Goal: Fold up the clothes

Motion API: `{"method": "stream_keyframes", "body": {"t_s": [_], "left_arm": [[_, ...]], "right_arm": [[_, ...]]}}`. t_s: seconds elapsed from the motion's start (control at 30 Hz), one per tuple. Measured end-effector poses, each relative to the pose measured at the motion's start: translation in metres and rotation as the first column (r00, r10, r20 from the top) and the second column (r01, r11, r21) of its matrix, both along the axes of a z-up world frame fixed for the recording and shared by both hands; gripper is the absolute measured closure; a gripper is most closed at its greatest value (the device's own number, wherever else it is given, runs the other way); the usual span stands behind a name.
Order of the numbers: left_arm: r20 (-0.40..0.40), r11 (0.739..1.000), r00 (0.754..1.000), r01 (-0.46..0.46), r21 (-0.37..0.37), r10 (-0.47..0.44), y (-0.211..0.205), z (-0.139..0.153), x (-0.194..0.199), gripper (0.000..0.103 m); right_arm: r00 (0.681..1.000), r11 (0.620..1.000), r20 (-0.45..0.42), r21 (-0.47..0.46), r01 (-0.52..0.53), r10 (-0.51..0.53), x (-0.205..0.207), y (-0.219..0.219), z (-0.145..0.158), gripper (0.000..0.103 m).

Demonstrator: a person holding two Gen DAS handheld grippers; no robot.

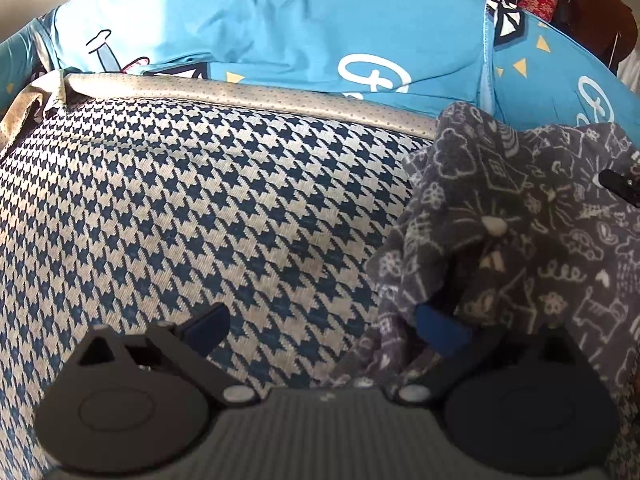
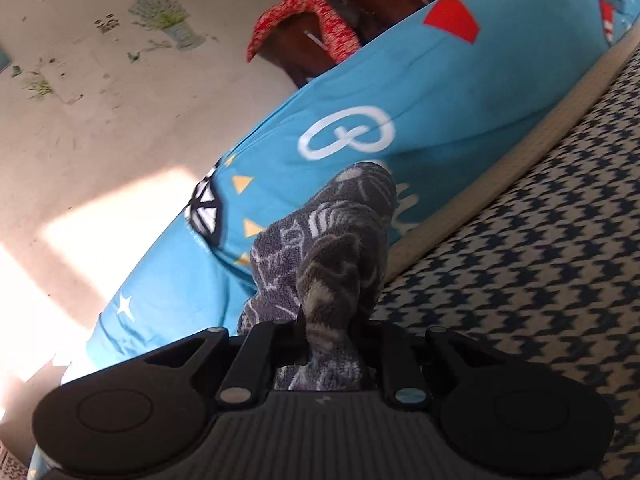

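Grey fleece garment (image 1: 520,220) with white doodle print hangs bunched above the houndstooth bed cover (image 1: 200,200), in front of the blue printed bedsheet (image 1: 280,20). It looks light, soft and floppy, likely to sag and slide wherever unsupported. The right gripper (image 2: 326,344) has its 2 fingers pinched tight on a gathered fold. The left gripper (image 1: 324,326) stands wide open, 1 blue pad (image 1: 440,330) brushing the cloth's lower edge, gripping nothing. Best hold, I judge, is a hem or corner, pulled taut between both grippers.
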State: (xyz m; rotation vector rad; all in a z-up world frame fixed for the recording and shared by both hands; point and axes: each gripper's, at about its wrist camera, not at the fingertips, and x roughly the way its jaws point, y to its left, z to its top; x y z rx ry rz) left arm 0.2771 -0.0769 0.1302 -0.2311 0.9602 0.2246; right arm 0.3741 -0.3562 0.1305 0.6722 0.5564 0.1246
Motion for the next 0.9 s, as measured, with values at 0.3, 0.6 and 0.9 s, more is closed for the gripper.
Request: {"method": "stream_keyframes", "body": {"t_s": [0.3, 0.6, 0.9], "left_arm": [[0.004, 0.999, 1.000, 0.027, 0.018, -0.027, -0.011, 0.001, 0.000, 0.000], [0.009, 0.995, 0.996, 0.085, 0.048, -0.085, -0.023, 0.004, -0.008, 0.000], [0.010, 0.983, 0.985, 0.174, 0.059, -0.175, -0.037, 0.006, -0.026, 0.000]], "right_arm": [[0.992, 0.990, -0.028, -0.062, 0.124, -0.126, -0.024, -0.037, 0.011, 0.088], [0.977, 0.973, -0.027, -0.104, 0.208, -0.212, -0.057, -0.080, 0.025, 0.088], [0.942, 0.922, -0.028, -0.216, 0.320, -0.333, -0.098, -0.124, 0.034, 0.088]]}}
